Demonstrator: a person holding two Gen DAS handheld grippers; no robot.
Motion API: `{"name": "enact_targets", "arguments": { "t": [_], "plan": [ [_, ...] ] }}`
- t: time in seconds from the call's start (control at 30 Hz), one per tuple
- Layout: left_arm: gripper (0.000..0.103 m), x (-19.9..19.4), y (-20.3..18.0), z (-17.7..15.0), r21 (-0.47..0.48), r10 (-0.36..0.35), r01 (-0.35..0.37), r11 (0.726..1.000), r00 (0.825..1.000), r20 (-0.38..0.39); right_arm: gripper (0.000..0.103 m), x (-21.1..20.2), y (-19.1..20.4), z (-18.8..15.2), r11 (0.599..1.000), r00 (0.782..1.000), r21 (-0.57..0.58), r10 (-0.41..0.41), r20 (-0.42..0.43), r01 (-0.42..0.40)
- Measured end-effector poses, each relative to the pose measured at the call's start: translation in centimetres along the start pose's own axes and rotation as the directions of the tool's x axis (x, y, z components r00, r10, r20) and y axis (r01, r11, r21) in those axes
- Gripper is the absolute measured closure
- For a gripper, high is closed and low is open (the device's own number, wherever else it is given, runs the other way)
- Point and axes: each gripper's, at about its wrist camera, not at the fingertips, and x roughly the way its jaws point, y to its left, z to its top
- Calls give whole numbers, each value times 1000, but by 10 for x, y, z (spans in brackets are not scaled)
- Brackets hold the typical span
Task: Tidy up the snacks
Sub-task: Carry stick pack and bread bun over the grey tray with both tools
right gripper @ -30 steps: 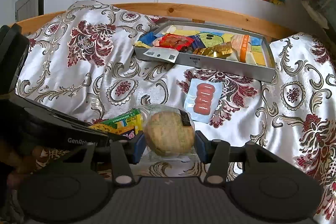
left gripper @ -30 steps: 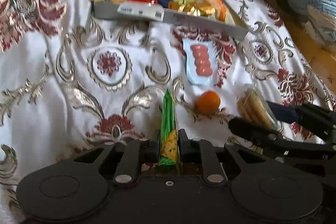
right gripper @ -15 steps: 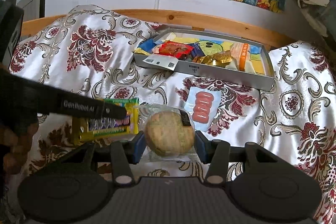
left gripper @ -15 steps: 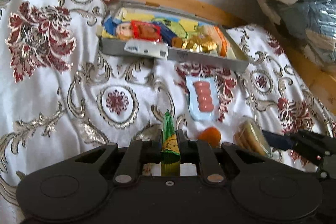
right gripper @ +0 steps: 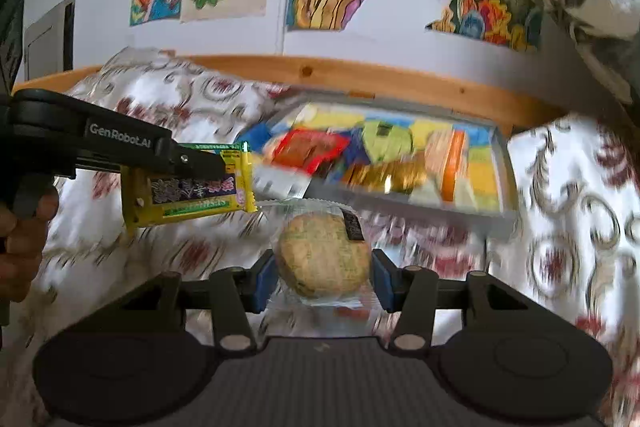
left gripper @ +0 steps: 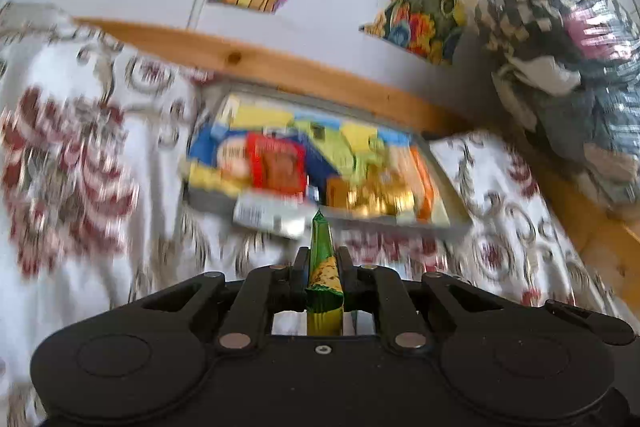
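My left gripper (left gripper: 323, 267) is shut on a green and yellow snack bar (left gripper: 322, 267), seen edge-on between its fingers. From the right wrist view the same bar (right gripper: 192, 187) hangs flat in the left gripper (right gripper: 192, 163), up in the air on the left. My right gripper (right gripper: 322, 277) is shut on a round wrapped biscuit (right gripper: 322, 255), blue pads pressing its sides. Ahead of both lies a grey tray (right gripper: 500, 163) packed with several colourful snack packets, also blurred in the left wrist view as the tray (left gripper: 452, 199).
A white bedspread (right gripper: 560, 227) with red and gold flowers covers the surface. A wooden bed rail (right gripper: 360, 75) runs behind the tray, with drawings on the wall above. A bundle of bagged clothes (left gripper: 580, 67) sits at the right. A hand (right gripper: 20, 239) holds the left gripper.
Both grippers have lifted and moved toward the tray, carrying their snacks. The sausage packet and the orange ball have dropped out of view below.
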Motion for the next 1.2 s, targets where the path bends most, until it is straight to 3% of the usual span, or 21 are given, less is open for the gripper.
{"name": "enact_targets", "arguments": {
  "t": [0.33,0.5,0.8,1.03,1.1,1.2],
  "plan": [
    [90,80,27,73,-6,4,-3,1000,997,80,49,95,-27,70,999,996,-34,-7,83,10],
    [90,121,45,94,-19,19,-18,1000,996,92,49,141,-30,86,998,997,-57,-17,81,22],
    [90,155,70,86,-106,31,-23,994,997,75,49,186,-20,79,994,999,-103,-33,23,35],
    [88,157,71,83,-83,43,-37,996,996,74,48,188,-16,75,995,999,-97,-29,18,30],
    [83,159,73,83,-72,67,-62,995,995,68,44,188,-17,76,994,999,-99,-37,19,39],
    [70,161,78,80,-76,142,-138,987,988,53,30,187,-17,76,994,998,-95,-55,21,57]
  ]
}}
